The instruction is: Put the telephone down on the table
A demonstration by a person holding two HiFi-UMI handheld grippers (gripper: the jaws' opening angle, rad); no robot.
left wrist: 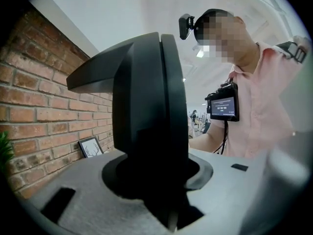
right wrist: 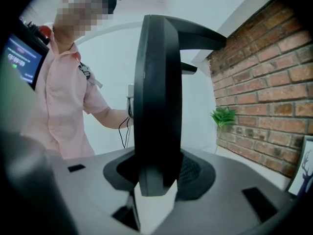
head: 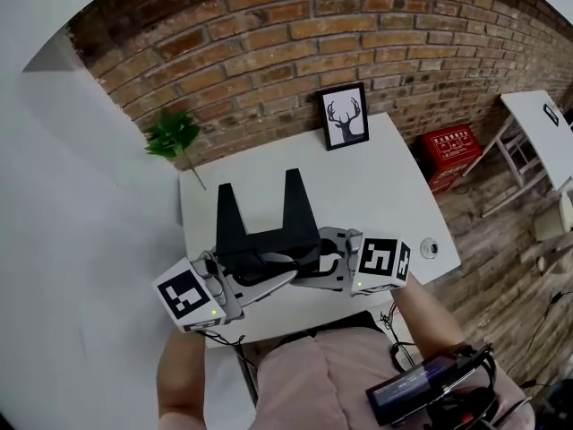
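Telephone (head: pixel 266 236) (left wrist: pixel 146 106) (right wrist: pixel 156 106) is what both grippers have hold of: a black piece with a long bar and two thick horns rising from its ends. The bar lies crosswise in front of the person, running from one gripper to the other. Both horns point away from the person, toward the brick wall (head: pixel 269 52). It sits over the near half of the white table (head: pixel 376 186), close to the front edge; I cannot tell whether its underside touches the top.

The left gripper (head: pixel 273 280) (left wrist: pixel 168 214) comes in from the left end and points roughly level. Its grey jaws are drawn in tight on the thin edge of the black body, which fills the narrow gap between them. The right gripper (head: pixel 324 262) (right wrist: pixel 151 199) comes in from the opposite end, facing the left one. Its jaws are partly closed and pressed against the sides of the same black slab, with a strip of white table showing below.

Farther back on the table, a framed deer picture (head: pixel 344 116) leans near the wall. A small green plant (head: pixel 173 135) stands off the far left corner. A red box (head: pixel 452 143) lies on the floor to the right, against the bricks.
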